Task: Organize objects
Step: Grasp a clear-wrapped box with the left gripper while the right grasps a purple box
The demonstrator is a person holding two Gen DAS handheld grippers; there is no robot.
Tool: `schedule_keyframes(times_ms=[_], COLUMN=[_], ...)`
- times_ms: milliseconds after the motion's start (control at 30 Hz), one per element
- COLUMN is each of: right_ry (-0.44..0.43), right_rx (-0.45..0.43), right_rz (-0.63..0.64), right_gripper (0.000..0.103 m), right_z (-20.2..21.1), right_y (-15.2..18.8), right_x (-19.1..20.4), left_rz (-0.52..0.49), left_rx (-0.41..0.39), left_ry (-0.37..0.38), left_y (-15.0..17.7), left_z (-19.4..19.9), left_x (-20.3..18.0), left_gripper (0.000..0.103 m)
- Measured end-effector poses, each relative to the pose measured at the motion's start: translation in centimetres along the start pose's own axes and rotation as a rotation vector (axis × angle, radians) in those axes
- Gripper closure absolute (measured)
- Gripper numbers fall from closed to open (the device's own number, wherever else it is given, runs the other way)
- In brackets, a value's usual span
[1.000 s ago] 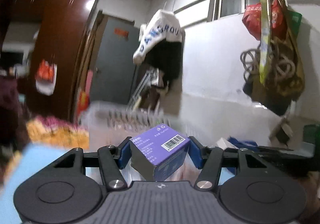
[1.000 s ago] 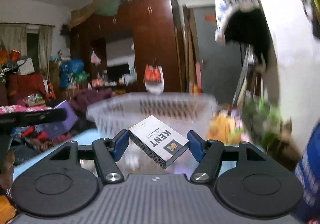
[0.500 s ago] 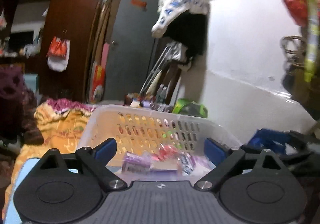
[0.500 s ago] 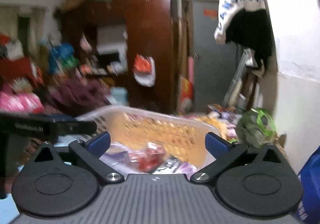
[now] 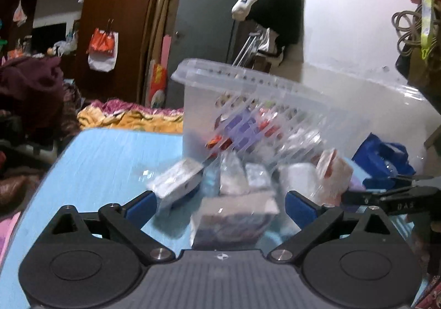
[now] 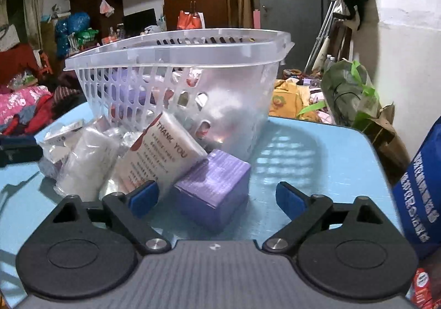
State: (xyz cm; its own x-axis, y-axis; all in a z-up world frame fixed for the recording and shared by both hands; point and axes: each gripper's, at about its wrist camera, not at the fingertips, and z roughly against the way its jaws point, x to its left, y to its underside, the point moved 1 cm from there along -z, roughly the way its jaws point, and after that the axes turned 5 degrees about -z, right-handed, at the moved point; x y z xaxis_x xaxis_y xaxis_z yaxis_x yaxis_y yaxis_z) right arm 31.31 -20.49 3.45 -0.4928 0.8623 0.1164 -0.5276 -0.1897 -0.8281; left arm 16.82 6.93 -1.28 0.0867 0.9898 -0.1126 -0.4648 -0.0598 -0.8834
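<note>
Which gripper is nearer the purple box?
Right. The purple box sits between the right gripper's closing, non-touching jaws; the left gripper is off beside the pile.

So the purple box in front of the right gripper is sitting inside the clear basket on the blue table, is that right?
Not quite. The right wrist view shows the purple box standing on the blue table outside the clear basket, just in front of its wall, beside a white THANK YOU packet. The right gripper has its closing jaws on either side of the box, not yet touching it.
</note>
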Motion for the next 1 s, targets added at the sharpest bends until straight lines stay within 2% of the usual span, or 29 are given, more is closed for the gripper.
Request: schedule_keyframes(times_ms=[67, 133, 267, 367, 433, 500, 533, 567, 600, 700, 833, 1000], right_ry=[-0.016, -0.020, -0.009, 0.027, 0.026, 0.031, 0.038, 0.044, 0.056, 0.078, 0.090, 0.044], right_rx=[-0.006, -0.004, 0.002, -0.007, 0.005, 0.019, 0.021, 0.020, 0.018, -0.008, -0.073, -0.133], right_rz=[-0.011, -0.009, -0.014, -0.010, -0.004, 0.006, 0.010, 0.013, 0.016, 0.018, 0.007, -0.021], right_gripper=[0.015, 0.026, 0.039, 0.038, 0.034, 0.034, 0.036, 0.042, 0.050, 0.052, 0.053, 0.053], right_z=[0.2, 0.2, 0.1, -0.1, -0.3, -0.6, -0.6, -0.6, -0.5, 0.2, 1.8, 2.9], right_y=[0.2, 0.4, 0.5, 0.2, 0.2, 0.2, 0.2, 0.2, 0.3, 0.6, 1.1, 1.0], right_x=[0.1, 0.3, 0.3, 0.4, 0.5, 0.7, 0.8, 0.9, 0.9, 1.0, 1.0, 0.3], left_rz=[-0.004, -0.023, -0.052, -0.061, -0.070, -0.075, -0.073, -0.065, -0.057, -0.038, 0.021, -0.012], left_rx=[0.025, 0.044, 0.061, 0.090, 0.125, 0.140, 0.145, 0.145, 0.139, 0.113, 0.019, -0.059], left_ry=[-0.010, -0.020, -0.046, -0.066, -0.070, -0.073, -0.069, -0.055, -0.049, 0.010, 0.088, 0.135], left_y=[0.3, 0.4, 0.3, 0.1, 0.1, 0.1, 0.1, 0.2, 0.2, 0.6, 0.9, 1.2], left_z=[-0.5, -0.7, -1.1, -1.9, -2.5, -2.7, -2.8, -2.7, -2.6, -2.0, -0.6, 0.6], left_x=[-0.2, -0.5, -1.5, -1.9, -2.4, -2.4, -2.4, -2.3, -2.1, -1.9, -1.0, -1.6], left_gripper=[0.003, 0.003, 0.003, 0.003, 0.003, 0.006, 0.011, 0.026, 0.027, 0.027, 0.027, 0.027])
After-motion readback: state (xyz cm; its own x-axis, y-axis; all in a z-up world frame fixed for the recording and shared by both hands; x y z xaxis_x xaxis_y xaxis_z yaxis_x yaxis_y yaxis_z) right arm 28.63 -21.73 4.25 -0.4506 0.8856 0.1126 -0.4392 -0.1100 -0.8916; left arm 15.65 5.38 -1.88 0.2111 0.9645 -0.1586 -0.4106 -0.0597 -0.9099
